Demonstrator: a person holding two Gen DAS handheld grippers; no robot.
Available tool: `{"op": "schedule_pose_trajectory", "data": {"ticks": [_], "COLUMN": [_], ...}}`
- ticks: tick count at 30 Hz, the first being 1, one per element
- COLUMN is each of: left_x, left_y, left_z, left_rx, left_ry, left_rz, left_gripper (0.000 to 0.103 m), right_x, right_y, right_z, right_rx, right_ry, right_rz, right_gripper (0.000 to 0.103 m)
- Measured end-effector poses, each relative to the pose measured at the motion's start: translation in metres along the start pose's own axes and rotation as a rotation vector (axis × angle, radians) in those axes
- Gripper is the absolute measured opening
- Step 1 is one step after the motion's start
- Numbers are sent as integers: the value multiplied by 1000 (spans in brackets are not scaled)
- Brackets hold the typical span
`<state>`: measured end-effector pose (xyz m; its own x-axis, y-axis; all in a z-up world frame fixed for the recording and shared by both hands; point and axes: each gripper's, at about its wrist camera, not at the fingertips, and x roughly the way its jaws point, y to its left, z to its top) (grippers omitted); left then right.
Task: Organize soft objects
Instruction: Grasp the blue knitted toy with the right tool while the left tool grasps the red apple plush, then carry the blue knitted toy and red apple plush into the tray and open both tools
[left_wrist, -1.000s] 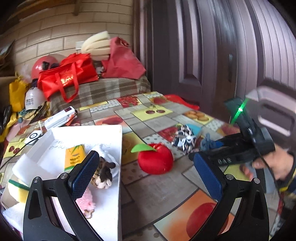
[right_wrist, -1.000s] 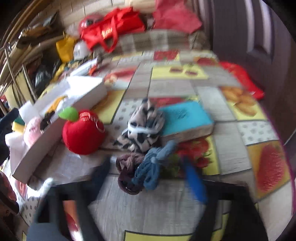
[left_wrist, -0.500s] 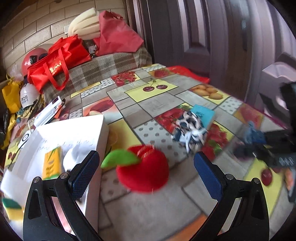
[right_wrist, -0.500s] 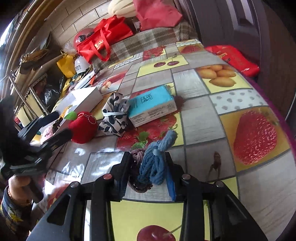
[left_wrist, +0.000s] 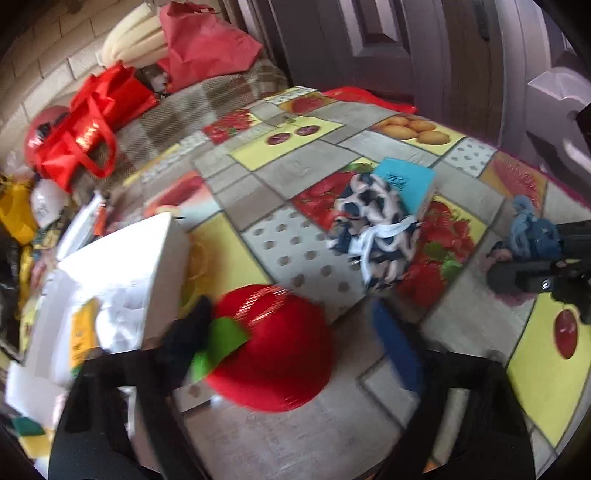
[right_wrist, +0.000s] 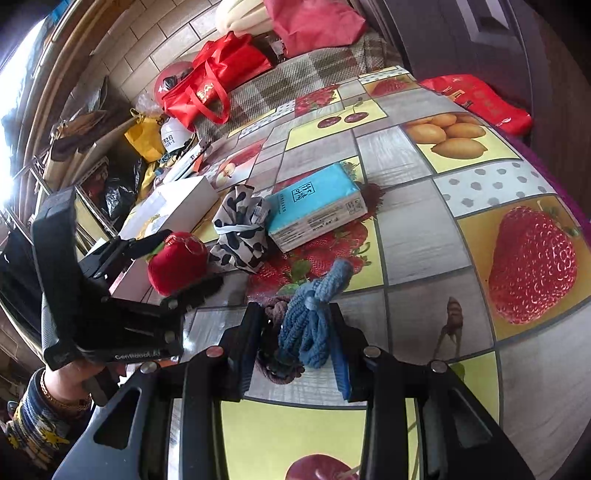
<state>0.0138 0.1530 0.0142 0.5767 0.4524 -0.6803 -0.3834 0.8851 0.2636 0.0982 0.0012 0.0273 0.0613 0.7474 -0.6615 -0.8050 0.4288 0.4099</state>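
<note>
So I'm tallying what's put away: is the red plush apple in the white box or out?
Out. The red plush apple sits on the tablecloth beside the white box, between the left gripper's closing jaws.

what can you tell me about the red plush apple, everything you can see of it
The red plush apple is a round, soft-looking stuffed toy with a green felt leaf and a thin metal ring near its top. It sits on the fruit-print tablecloth beside the white box, close to the spotted cloth bundle. The left gripper has just been closing around it; whether its fingers already press on it cannot be told.
</note>
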Motion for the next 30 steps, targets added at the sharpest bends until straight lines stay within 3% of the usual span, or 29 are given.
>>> {"op": "schedule_pose_trajectory", "data": {"ticks": [1, 4, 8, 14, 22, 30], "left_x": [-1, -9, -35, -72, -91, -96], "left_y": [1, 14, 20, 35, 41, 55], "left_z": [-1, -8, -22, -35, -33, -35], "left_rx": [3, -46, -94, -146, -168, -218], "left_ry": [-1, -16, -95, -250, -309, -317], "left_rz": [20, -25, -72, -98, -124, -108], "left_gripper": [56, 52, 51, 51, 51, 51], "right_x": [0, -2, -8, -41, -59, -65], "right_y": [1, 1, 4, 26, 46, 67], "right_z": [-1, -1, -1, -7, -1, 7], "right_rx": [-2, -7, -19, -92, -85, -115], "right_ry": [0, -5, -37, -224, -332, -344], "right_rz": [-1, -6, -20, -79, -64, -59], "right_gripper": [35, 35, 35, 35, 35, 35]}}
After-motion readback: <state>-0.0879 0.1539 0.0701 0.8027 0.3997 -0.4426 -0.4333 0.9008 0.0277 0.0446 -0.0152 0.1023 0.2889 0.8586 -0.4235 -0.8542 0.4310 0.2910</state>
